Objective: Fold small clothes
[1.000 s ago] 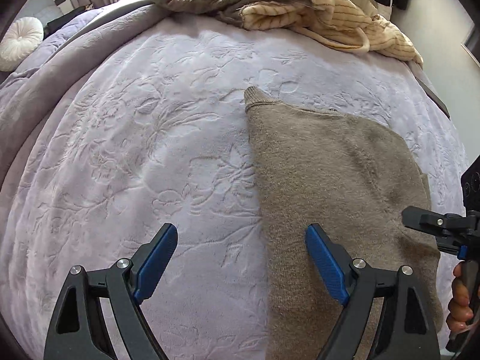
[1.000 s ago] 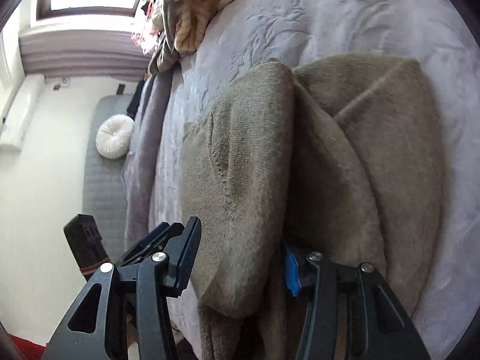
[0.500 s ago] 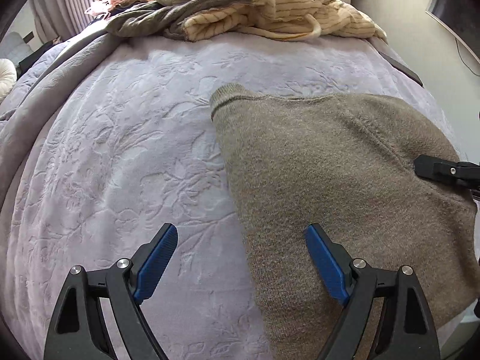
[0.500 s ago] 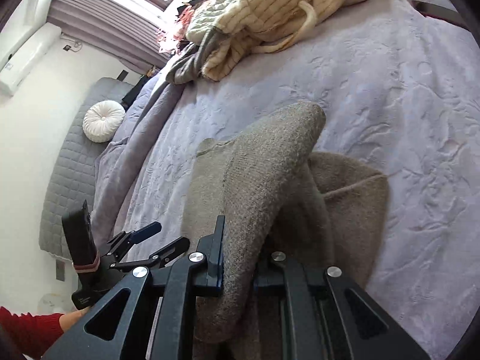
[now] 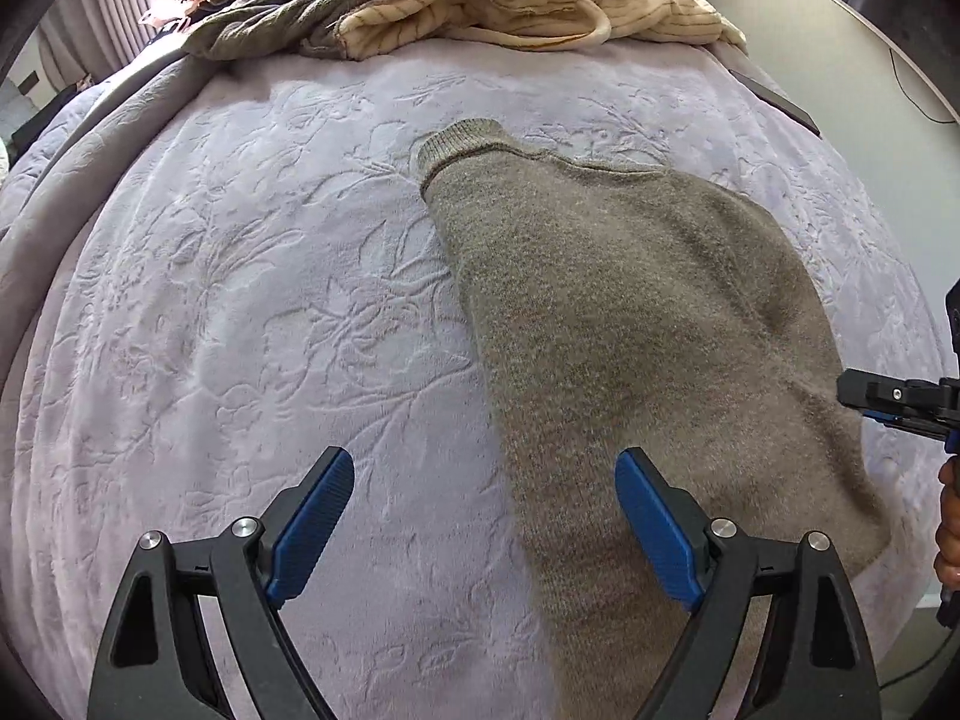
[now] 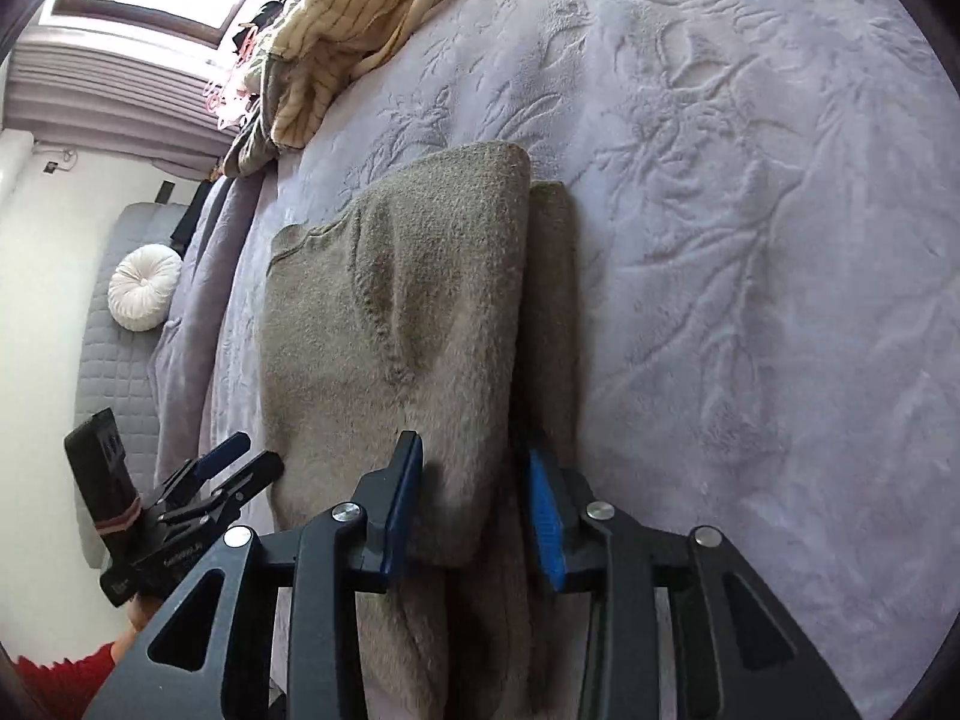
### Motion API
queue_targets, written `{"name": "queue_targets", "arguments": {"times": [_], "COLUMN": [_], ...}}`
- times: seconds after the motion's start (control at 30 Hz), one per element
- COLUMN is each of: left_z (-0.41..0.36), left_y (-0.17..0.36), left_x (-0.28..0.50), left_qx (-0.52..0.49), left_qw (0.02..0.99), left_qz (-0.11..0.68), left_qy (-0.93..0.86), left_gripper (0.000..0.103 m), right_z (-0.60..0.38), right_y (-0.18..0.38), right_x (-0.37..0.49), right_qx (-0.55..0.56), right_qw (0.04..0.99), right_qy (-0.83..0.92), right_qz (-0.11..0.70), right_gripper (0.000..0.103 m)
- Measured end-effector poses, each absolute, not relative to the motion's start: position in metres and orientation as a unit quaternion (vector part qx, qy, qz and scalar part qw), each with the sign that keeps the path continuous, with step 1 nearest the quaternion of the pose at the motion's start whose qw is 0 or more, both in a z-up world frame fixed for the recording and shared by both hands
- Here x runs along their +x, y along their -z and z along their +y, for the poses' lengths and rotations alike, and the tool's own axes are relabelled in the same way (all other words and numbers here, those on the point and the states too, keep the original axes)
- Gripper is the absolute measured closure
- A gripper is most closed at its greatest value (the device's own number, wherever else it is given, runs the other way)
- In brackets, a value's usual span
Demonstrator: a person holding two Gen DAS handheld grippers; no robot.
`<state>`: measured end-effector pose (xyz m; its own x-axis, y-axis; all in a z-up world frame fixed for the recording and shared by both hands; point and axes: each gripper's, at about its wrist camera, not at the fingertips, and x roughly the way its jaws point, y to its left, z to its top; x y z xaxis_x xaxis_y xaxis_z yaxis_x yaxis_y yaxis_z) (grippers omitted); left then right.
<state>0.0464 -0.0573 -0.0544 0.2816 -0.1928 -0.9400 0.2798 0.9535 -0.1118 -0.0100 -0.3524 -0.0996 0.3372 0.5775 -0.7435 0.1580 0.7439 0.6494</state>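
Note:
A brown knit sweater [image 5: 630, 324] lies on the lilac embossed bedspread [image 5: 252, 300], its ribbed collar pointing away. My left gripper [image 5: 483, 522] is open and empty just above the sweater's near left edge. In the right wrist view the sweater [image 6: 396, 312] is folded over itself, with a narrow strip showing on the right. My right gripper [image 6: 474, 507] has its jaws part open around the folded edge, no longer pinching it. The right gripper also shows at the right edge of the left wrist view [image 5: 888, 402].
A heap of clothes, cream striped and grey-green [image 5: 456, 6], lies at the far side of the bed. A round white cushion [image 6: 144, 294] sits on a grey quilted surface beside the bed. The bed's right edge runs near the wall.
My right gripper shut on the sweater's edge, carried it over the body, lowered it and has opened. The left gripper stayed open and shifted slightly.

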Motion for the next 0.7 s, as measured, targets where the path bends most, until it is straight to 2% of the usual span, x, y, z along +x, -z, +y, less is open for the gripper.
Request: {"name": "queue_targets", "arguments": {"times": [0.17,0.27,0.3,0.33,0.4,0.5,0.57,0.63,0.7], "left_z": [-0.057,-0.068,-0.072,-0.076,-0.08,-0.08,-0.076,-0.072,-0.07], "left_y": [0.053,0.059,0.062,0.064,0.068,0.081,0.091,0.098,0.099], "left_x": [0.025,0.014,0.011,0.008,0.002,-0.009,-0.015,-0.018,-0.021], "left_qx": [0.036,0.055,0.067,0.081,0.104,0.125,0.117,0.108,0.102], "left_qw": [0.781,0.768,0.762,0.759,0.756,0.749,0.746,0.744,0.745], "left_qz": [0.599,0.61,0.614,0.616,0.614,0.616,0.621,0.627,0.627], "left_qy": [0.172,0.189,0.195,0.198,0.201,0.207,0.21,0.204,0.203], "left_gripper": [0.013,0.013,0.013,0.013,0.013,0.013,0.013,0.002,0.002], "right_z": [-0.358,-0.339,-0.332,-0.324,-0.315,-0.319,-0.329,-0.34,-0.349], "right_y": [0.084,0.088,0.09,0.091,0.085,0.078,0.093,0.123,0.139], "right_x": [-0.062,-0.076,-0.075,-0.074,-0.073,-0.082,-0.092,-0.102,-0.109], "right_qx": [0.363,0.338,0.321,0.298,0.279,0.306,0.323,0.353,0.395], "right_qw": [0.738,0.731,0.73,0.731,0.735,0.735,0.724,0.704,0.688], "right_qy": [-0.159,-0.172,-0.17,-0.165,-0.164,-0.161,-0.139,-0.117,-0.112], "right_qz": [0.546,0.568,0.579,0.591,0.596,0.583,0.593,0.606,0.598], "right_gripper": [0.063,0.064,0.07,0.096,0.097,0.097,0.098,0.098,0.098]}}
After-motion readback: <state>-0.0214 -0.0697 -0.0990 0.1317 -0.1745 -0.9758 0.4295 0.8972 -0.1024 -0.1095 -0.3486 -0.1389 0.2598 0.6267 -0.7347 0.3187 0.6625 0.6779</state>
